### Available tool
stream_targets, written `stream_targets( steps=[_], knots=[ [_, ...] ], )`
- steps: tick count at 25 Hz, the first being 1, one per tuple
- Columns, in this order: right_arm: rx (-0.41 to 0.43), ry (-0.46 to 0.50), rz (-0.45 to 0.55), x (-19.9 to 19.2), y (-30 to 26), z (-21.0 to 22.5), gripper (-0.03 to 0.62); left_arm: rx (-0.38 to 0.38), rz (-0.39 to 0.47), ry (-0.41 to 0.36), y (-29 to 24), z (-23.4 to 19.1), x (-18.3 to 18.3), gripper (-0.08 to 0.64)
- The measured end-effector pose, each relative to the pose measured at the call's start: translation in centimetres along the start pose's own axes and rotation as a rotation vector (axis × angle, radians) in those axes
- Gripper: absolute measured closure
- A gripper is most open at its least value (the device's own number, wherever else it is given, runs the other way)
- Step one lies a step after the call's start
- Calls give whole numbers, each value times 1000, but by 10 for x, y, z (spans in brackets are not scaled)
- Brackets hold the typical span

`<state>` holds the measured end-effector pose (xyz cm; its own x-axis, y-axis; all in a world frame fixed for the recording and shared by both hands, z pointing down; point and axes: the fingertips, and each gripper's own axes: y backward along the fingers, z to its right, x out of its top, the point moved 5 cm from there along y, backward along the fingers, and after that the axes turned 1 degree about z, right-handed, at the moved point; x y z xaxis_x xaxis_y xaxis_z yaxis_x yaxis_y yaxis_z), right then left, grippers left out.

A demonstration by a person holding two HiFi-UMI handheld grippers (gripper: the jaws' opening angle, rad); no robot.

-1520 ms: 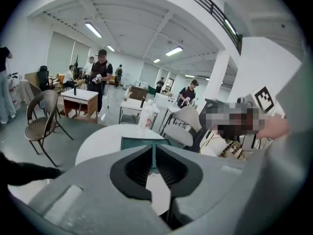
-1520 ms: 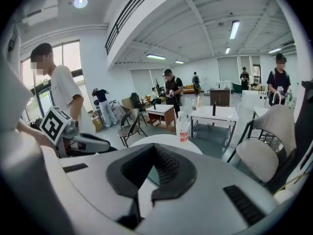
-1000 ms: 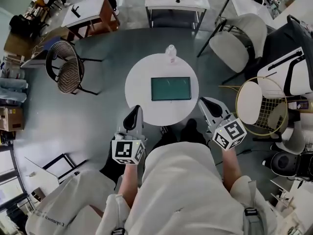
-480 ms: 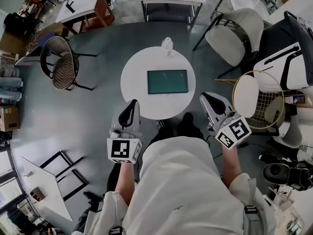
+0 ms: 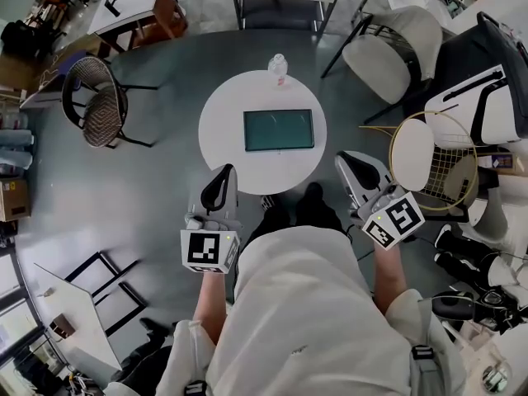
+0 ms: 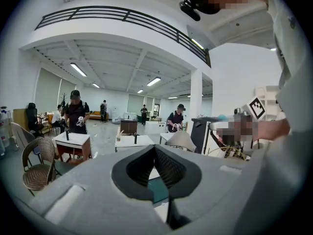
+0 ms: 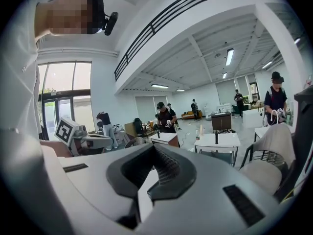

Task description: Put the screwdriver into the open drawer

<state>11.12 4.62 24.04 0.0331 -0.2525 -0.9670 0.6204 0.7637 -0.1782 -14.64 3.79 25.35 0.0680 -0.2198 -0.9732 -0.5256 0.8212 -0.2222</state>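
The round table [image 5: 223,139] now sits higher and further left in the head view.

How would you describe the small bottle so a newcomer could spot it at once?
Find the round white table ahead of the person. At its far edge, beyond the flat green panel, stands a small clear bottle, the only upright thing there.

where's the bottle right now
Head view: the bottle stands at the far edge of the round white table, just beyond the dark green rectangular panel.
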Motion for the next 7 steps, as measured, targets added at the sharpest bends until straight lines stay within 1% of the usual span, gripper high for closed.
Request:
stream_targets(
  steps=[7],
  knots=[
    [1,12,-9,0,0,-2,588,-11,-6,-11,0,4,0,546]
  ],
)
